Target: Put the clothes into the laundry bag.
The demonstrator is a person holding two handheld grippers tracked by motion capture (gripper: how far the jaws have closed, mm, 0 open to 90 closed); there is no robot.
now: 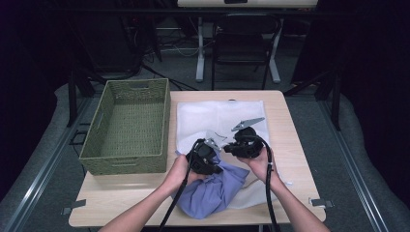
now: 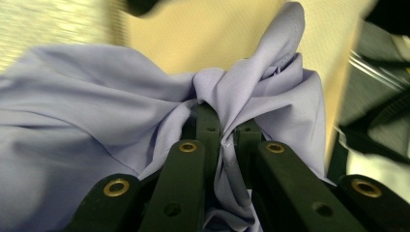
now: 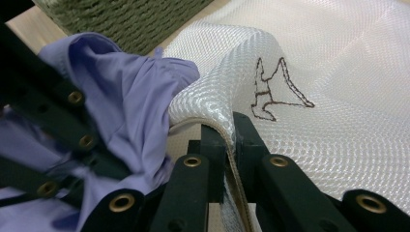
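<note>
Lavender cloth (image 2: 96, 125) is bunched in my left gripper (image 2: 225, 130), whose jaws are pinched together on a twisted fold of it, so that hold looks firm to me. From the high view the same cloth lies in a crumpled heap at the near edge of the table (image 1: 290, 140), partly over the near edge of the white mesh bag (image 1: 212, 118) that is spread flat across the middle of the table. My right gripper (image 3: 229, 140) has its jaws clamped on the hemmed edge of that mesh bag, lifting it into a raised lip just beside the purple fabric; a small brown stitched mark (image 3: 273, 92) shows on the mesh close to the grip. The green woven basket (image 1: 128, 128) sits to the left, touching or nearly touching the bag's edge, and I see nothing in it. I judge the step in hand to be opening the bag's mouth so the cloth can go inside: one side holds the opening, the other holds the load. I cannot tell whether I have one layer of the mesh or both, and that matters. Next I would raise the right side a little to part the layers, then push the bunched cloth forward under the lifted lip, keeping both grips tight until it is well in.
</note>
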